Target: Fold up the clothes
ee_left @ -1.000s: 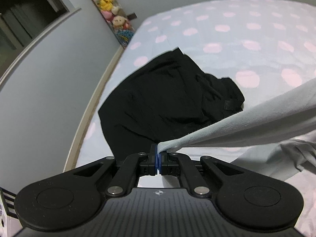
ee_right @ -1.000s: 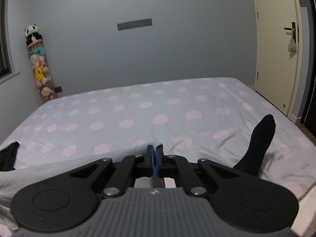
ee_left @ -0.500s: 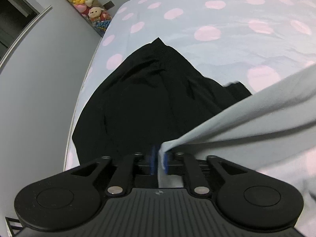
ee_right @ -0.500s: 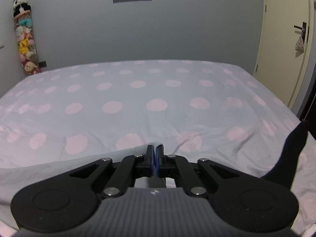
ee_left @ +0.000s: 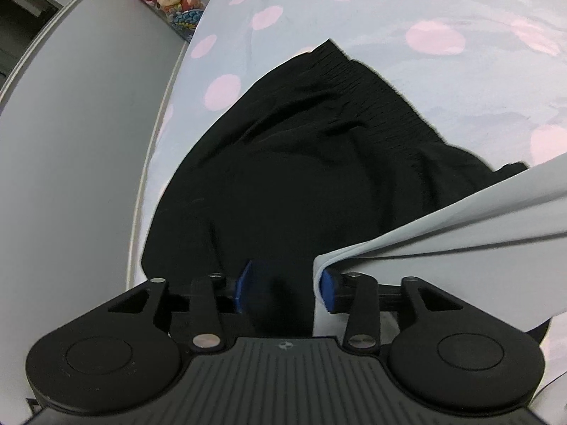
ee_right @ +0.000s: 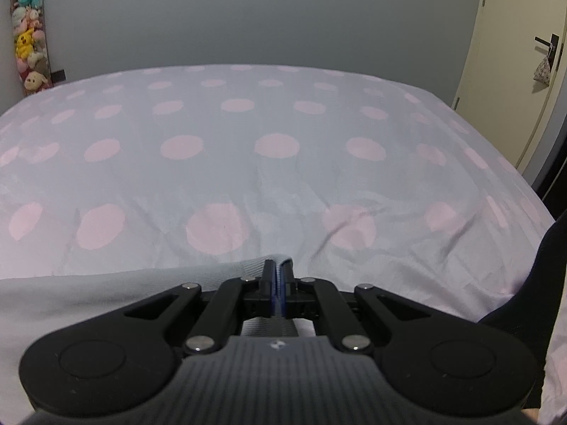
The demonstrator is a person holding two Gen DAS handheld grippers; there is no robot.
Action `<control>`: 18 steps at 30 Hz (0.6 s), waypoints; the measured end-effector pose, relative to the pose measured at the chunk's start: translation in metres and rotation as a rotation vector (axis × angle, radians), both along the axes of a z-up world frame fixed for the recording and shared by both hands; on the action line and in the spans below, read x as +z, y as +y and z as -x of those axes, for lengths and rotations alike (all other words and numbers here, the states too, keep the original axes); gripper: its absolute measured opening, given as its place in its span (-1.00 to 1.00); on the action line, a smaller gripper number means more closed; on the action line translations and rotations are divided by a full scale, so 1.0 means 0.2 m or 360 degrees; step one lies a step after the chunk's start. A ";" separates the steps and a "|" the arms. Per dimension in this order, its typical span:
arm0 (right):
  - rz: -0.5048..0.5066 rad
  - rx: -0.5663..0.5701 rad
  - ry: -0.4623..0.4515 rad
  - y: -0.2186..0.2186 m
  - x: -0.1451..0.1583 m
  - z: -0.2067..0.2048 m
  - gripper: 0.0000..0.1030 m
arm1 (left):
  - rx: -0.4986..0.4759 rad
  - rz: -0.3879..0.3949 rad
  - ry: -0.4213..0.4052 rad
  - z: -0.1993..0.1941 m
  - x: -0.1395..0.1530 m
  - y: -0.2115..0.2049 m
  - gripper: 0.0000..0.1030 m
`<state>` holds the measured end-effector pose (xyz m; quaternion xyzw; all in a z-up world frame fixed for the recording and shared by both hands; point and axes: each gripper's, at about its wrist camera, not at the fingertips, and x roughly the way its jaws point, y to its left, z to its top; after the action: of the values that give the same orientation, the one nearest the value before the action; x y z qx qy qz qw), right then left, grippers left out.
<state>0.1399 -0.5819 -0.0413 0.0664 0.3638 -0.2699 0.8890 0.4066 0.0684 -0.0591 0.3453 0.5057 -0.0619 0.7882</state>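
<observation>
A light grey garment stretches from my left gripper off to the right. The left jaws stand open, and a corner of the grey cloth still hangs on the right fingertip. Under the left gripper lies a black garment on the bed. My right gripper is shut on another edge of the grey garment, which runs off to the left, low over the bed.
The bed has a pale blue sheet with pink dots. Its left edge meets a grey wall. A column of plush toys hangs in the far left corner. A black sock lies at the bed's right edge. A door is at the right.
My left gripper has opened and let go its pinch on the grey garment while dropping closer over the black garment. The right gripper stays shut on the grey garment and has tipped lower over the bed.
</observation>
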 end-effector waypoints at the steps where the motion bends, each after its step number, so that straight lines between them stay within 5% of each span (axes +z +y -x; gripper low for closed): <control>1: 0.0005 0.0002 0.0012 0.00 -0.01 -0.01 -0.95 | -0.0019 -0.0027 0.0011 -0.01 0.00 0.00 -0.19; 4: 0.0012 0.0003 0.0036 0.01 -0.03 -0.03 -0.95 | -0.0018 -0.0122 0.0022 -0.04 0.01 0.03 -0.19; 7: 0.0003 -0.0011 0.0035 0.01 -0.04 -0.04 -0.94 | 0.0095 -0.0240 -0.0087 -0.08 0.02 0.08 -0.61; 8: -0.0001 -0.0016 0.0035 0.01 -0.04 -0.04 -0.94 | 0.0133 -0.0261 -0.0119 -0.08 0.02 0.10 -0.61; 13: -0.0051 -0.0023 0.0034 0.00 -0.05 -0.04 -0.93 | 0.0170 -0.0164 -0.0121 -0.01 0.03 0.17 -0.61; 16: -0.0065 -0.0052 0.0032 -0.01 -0.02 -0.01 -0.72 | 0.0114 -0.0126 -0.0119 0.11 0.03 0.17 -0.60; 18: -0.0063 -0.0084 0.0006 -0.01 0.01 0.03 -0.35 | 0.0063 -0.0106 -0.0097 0.19 0.04 0.17 -0.60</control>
<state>0.1342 -0.5843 -0.0389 0.0931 0.3689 -0.2860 0.8794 0.3685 0.1021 -0.0514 0.3630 0.4900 -0.0189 0.7923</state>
